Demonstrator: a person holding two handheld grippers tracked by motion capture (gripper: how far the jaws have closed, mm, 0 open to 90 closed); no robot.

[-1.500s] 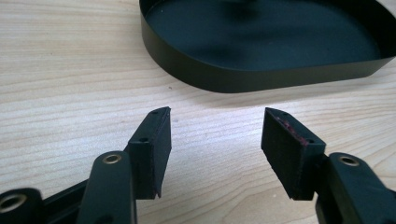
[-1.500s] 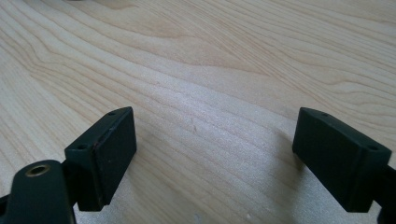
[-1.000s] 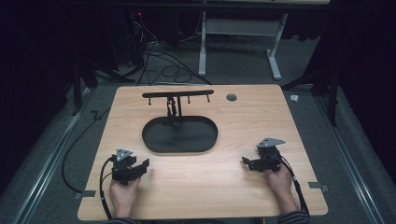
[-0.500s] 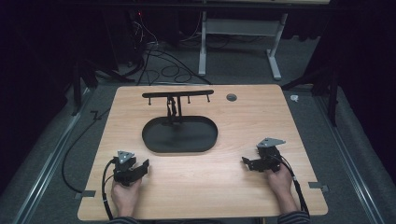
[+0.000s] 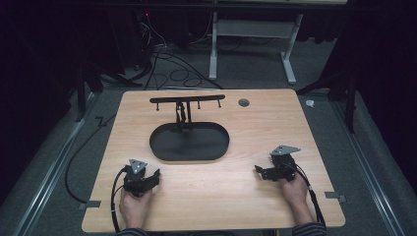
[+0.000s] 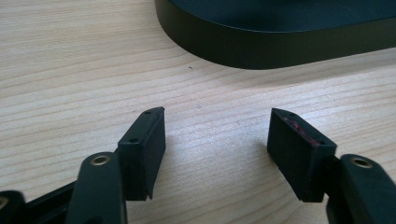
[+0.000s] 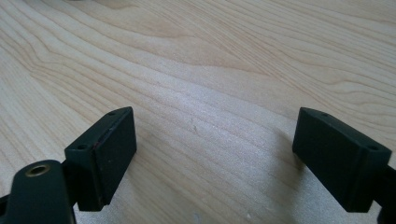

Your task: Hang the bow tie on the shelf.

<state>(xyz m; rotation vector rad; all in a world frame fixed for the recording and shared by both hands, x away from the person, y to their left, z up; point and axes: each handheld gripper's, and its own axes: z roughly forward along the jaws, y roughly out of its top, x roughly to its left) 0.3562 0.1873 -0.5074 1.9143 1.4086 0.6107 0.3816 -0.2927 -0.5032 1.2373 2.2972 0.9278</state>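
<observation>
Tray (image 5: pixel 189 142) untouched on counter (image 5: pixel 246 196); left hand-held gripper (image 6: pixel 217 128) jaws just opened wider, empty, facing it. Right hand-held gripper (image 7: pixel 215 135) wide, empty. Likely pre-grasp.

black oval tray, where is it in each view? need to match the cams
High view: black oval tray sits mid-table, just beyond both grippers, with a hook stand rising from its far edge.
Left gripper view: its rim crosses the top, right of centre.
Right gripper view: I can't find it there.
Shared landmark: the wood-grain table, seen under the jaws in both gripper views.
</observation>
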